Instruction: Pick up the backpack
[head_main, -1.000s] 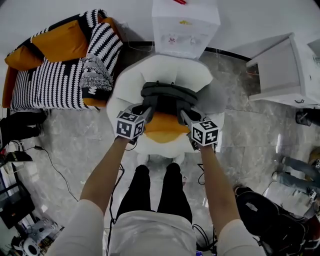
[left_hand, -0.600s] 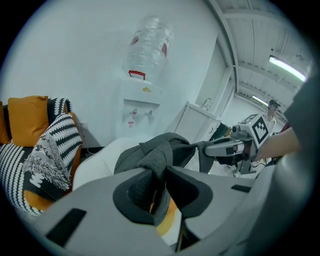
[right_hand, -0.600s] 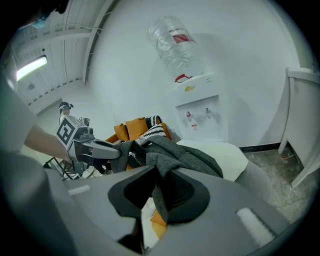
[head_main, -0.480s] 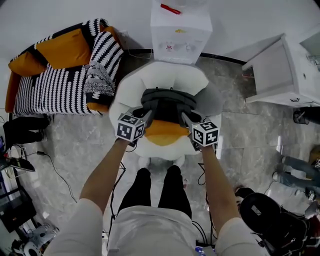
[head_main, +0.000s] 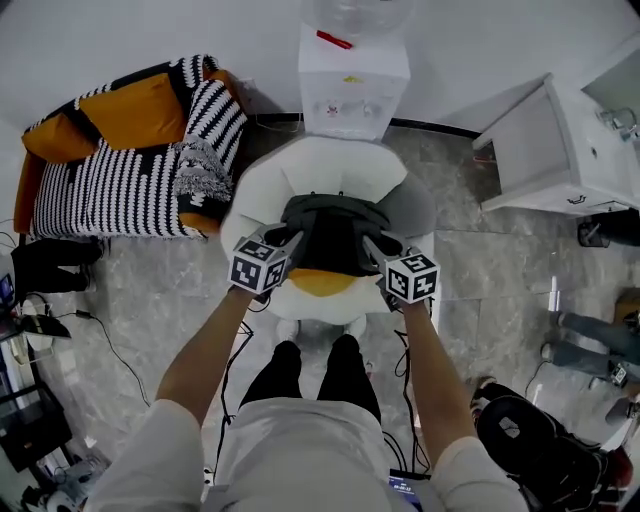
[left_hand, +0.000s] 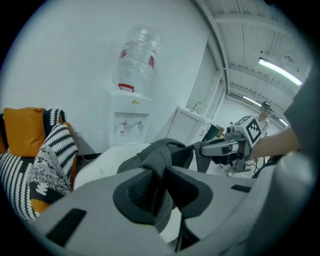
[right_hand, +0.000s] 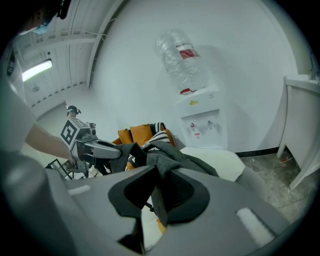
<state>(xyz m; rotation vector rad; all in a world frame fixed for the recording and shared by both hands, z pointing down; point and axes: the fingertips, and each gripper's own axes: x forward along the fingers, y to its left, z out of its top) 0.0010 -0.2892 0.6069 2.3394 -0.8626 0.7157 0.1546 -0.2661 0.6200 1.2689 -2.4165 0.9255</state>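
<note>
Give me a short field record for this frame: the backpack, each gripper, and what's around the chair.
backpack: dark grey, over the white chair
left gripper: shut on its fabric
right gripper: shut on its fabric
behind chair: water dispenser
beside chair: striped sofa
</note>
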